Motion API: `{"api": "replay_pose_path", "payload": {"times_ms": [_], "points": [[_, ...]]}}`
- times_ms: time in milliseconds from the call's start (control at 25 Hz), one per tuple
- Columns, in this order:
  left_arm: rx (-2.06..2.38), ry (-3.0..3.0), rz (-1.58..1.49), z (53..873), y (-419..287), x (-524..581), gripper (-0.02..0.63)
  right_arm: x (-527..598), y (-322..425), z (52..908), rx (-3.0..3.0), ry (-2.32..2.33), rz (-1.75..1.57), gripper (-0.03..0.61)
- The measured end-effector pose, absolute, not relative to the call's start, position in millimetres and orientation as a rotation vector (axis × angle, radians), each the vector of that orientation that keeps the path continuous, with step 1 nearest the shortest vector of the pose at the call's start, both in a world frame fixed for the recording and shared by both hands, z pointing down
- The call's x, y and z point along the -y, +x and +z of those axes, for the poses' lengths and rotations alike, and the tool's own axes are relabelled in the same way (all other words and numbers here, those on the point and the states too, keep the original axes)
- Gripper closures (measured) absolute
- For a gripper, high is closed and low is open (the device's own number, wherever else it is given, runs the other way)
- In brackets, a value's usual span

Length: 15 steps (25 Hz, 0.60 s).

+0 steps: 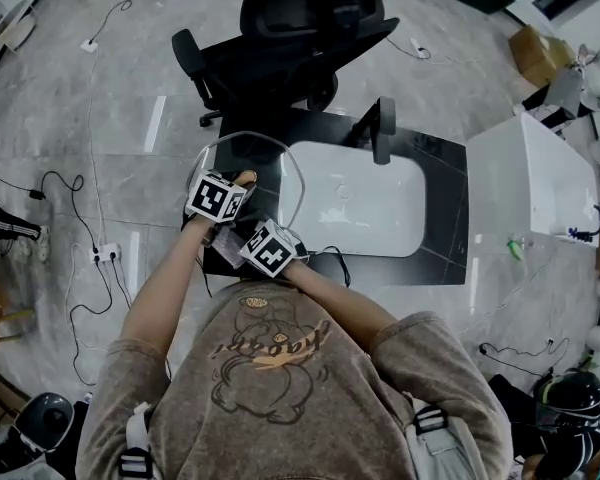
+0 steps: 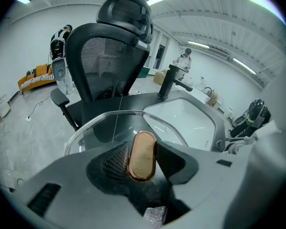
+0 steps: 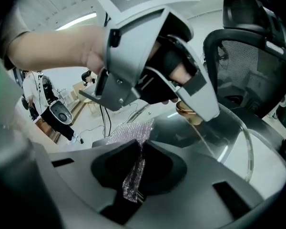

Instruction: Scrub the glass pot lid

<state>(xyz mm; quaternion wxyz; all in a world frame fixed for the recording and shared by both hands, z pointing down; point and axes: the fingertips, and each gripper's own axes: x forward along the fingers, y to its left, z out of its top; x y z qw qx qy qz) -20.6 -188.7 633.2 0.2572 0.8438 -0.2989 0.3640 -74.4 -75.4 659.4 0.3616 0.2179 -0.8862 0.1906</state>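
**Lid held by its knob, scrub pad pinched beside it**

Pose: both forearms reach forward from the body and converge over the left end of the black counter (image 1: 442, 168), left of the white sink (image 1: 355, 230) and its black tap (image 1: 382, 128). The left gripper (image 2: 143, 162) sits ahead of the right gripper (image 3: 139, 156); their 2 marker cubes are just beside each other in the head view.

Lid position: the glass pot lid (image 2: 105, 128) is at the left gripper, its clear disc spreading out ahead of the jaws and tilted, over the counter's left end with the black office chair (image 1: 290, 28) beyond it. From the right gripper view the lid lies just ahead and to the right, under the left gripper.

Left gripper: jaws pressed onto the lid's copper-coloured knob (image 2: 142, 147), 1 pad on each side.

Right gripper: jaws pinched on a shiny silvery scrub pad (image 3: 129, 131), which sticks up past the jaw tips close to the lid's rim. Contact between pad and glass cannot be told.
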Motion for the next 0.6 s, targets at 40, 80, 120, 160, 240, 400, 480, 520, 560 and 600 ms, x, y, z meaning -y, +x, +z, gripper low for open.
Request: {"api": "replay_pose_path", "payload": {"times_ms": [40, 80, 120, 160, 240, 400, 480, 520, 560, 600], "points": [[0.805, 2.289, 0.984, 633, -20, 188, 0.422, 74, -71, 660, 2.280, 0.557, 0.491, 0.508], [0.803, 2.290, 0.984, 633, -19, 188, 0.422, 72, -67, 660, 2.277, 0.552, 0.492, 0.506], [0.804, 2.294, 0.987, 633, -18, 188, 0.423, 70, -63, 661, 2.276, 0.550, 0.496, 0.506], [0.806, 2.299, 0.994, 633, -17, 187, 0.425, 69, -60, 661, 2.277, 0.553, 0.507, 0.506], [0.807, 2.311, 1.020, 632, -17, 187, 0.426, 69, -52, 661, 2.281, 0.575, 0.533, 0.506], [0.800, 2.323, 1.035, 632, -16, 186, 0.426, 66, -30, 661, 2.264, 0.619, 0.583, 0.506], [0.795, 2.326, 1.034, 633, -16, 186, 0.426, 65, -18, 663, 2.251, 0.640, 0.611, 0.506], [0.793, 2.328, 1.034, 633, -16, 187, 0.426, 66, -11, 664, 2.246, 0.652, 0.625, 0.506], [0.792, 2.331, 1.033, 633, -16, 187, 0.426, 66, -4, 665, 2.242, 0.666, 0.640, 0.506], [0.791, 2.333, 1.032, 633, -16, 187, 0.426, 67, 3, 666, 2.236, 0.680, 0.656, 0.506]]}}
